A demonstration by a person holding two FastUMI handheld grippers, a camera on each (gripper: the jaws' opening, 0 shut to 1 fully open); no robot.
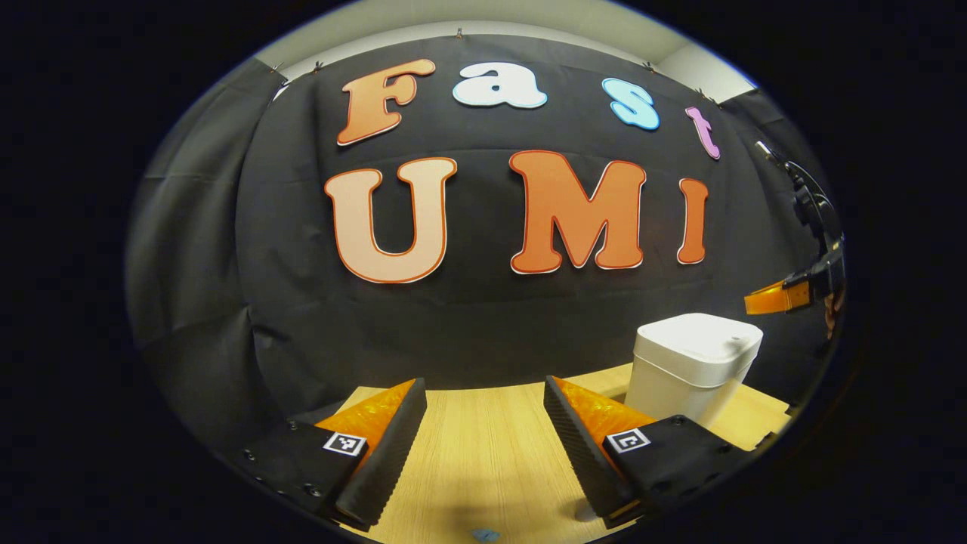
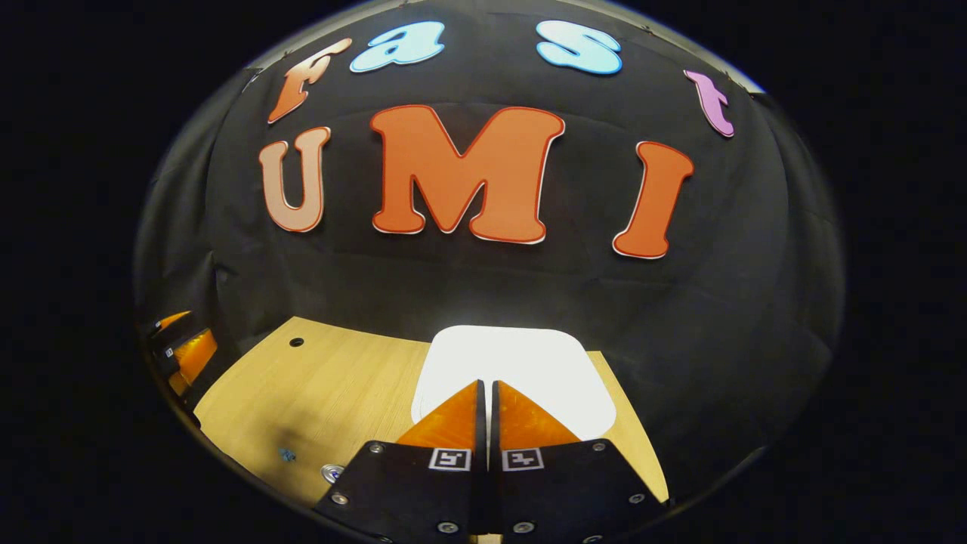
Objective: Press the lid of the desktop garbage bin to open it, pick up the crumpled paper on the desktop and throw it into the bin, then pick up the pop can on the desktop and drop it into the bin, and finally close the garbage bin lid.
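The fingers point(image 1: 393, 446) of the left gripper point(image 1: 483, 438) stand wide apart with nothing between them, held low over the pale wooden tabletop point(image 1: 491, 461). Ahead of them and off to their right stands the white, rounded-square plastic garbage bin point(image 1: 691, 370) with its lid point(image 1: 702, 336) down flat on top. Above and beyond the bin, at the far right edge of the left gripper view, the other gripper hangs in the air, higher than the lid and clear of it.

In the right gripper view, the fingers point(image 2: 453, 423) of the right gripper point(image 2: 487, 412) are drawn together until only a thin slit remains, and they hold nothing. Directly beneath and ahead of their tips lies the white lid point(image 2: 521, 363) of the bin, seen from above; whether the tips touch it cannot be told. To the left of these fingers the tabletop point(image 2: 332, 385) stretches away, with a small dark round hole point(image 2: 296, 342) near its far edge and a small blue speck point(image 2: 286, 454) nearer. At the far left edge the left gripper point(image 2: 181, 351) shows.
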